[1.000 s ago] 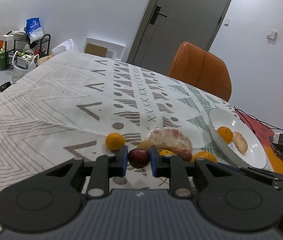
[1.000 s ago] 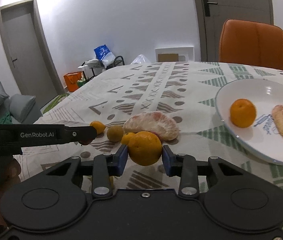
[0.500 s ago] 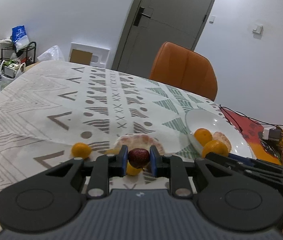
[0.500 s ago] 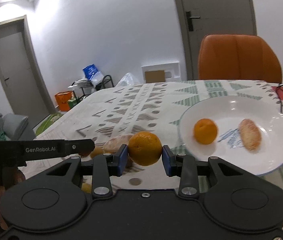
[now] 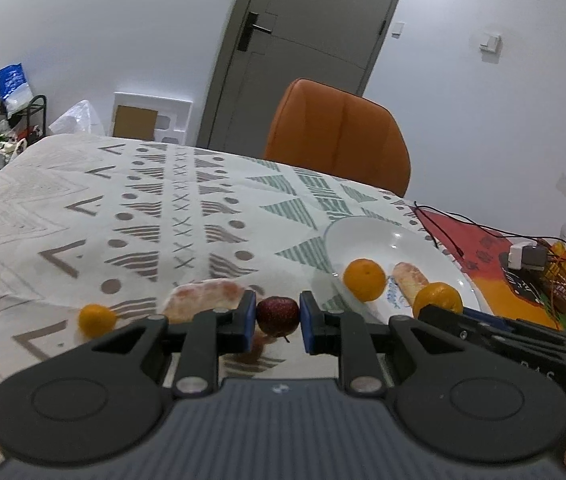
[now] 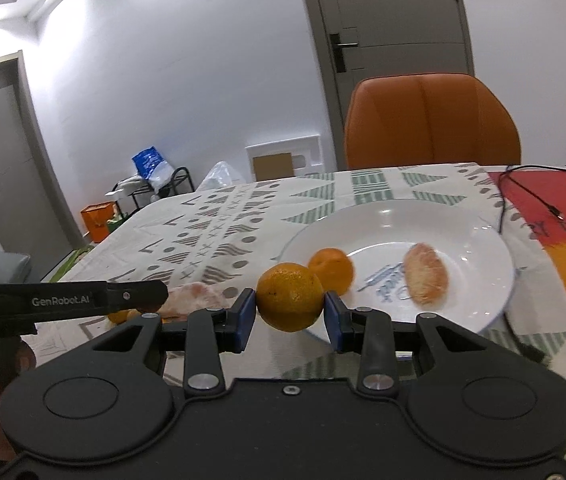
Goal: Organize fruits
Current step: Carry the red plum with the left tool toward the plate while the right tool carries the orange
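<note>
Above the patterned tablecloth (image 5: 83,216), the left gripper (image 5: 277,322) clamps a dark red fruit (image 5: 277,315), stem end down. The right gripper (image 6: 290,316) grips a round orange (image 6: 290,302) at the near-left rim of the white plate (image 6: 479,236).

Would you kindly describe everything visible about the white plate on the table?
The white plate is round, shallow and glossy, seemingly ceramic, with faint blue markings at its centre. It sits flat on the patterned tablecloth, near the red mat. On it lie a small orange and a peeled citrus segment. The right gripper holds another orange at its near rim.
</note>
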The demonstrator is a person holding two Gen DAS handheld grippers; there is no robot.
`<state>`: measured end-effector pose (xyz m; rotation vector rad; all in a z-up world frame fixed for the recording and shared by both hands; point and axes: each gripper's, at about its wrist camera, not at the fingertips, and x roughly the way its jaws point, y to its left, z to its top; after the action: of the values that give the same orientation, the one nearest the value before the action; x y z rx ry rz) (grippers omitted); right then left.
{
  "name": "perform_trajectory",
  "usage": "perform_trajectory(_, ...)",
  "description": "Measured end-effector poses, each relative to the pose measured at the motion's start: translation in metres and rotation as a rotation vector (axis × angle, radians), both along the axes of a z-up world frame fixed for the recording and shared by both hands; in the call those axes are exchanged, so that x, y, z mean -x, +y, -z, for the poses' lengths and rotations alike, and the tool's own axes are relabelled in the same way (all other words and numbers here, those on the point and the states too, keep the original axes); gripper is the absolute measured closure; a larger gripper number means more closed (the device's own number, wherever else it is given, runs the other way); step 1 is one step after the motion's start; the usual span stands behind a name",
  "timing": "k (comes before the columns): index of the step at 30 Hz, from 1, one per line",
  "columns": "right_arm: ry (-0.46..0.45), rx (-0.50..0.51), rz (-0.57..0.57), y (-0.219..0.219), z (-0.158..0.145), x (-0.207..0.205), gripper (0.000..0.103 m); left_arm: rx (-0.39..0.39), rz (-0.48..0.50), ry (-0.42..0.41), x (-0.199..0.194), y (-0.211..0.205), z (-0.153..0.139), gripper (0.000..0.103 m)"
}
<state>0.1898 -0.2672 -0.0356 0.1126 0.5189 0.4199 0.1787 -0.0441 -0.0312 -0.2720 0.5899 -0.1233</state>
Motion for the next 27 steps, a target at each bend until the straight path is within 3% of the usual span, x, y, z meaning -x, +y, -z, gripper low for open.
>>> perform_trajectory(16, 0.022, -0.013, 0.128, -0.055, 0.011, -0.017, 0.068, -0.031, 0.102, -0.002, -0.03, -0.055, -0.001, 0.081)
perform_trajectory(27, 0.028, -0.014, 0.157, -0.075, 0.019, -0.025, 0.068, -0.052, 0.149, 0.015, -0.048, -0.087, 0.008, 0.081)
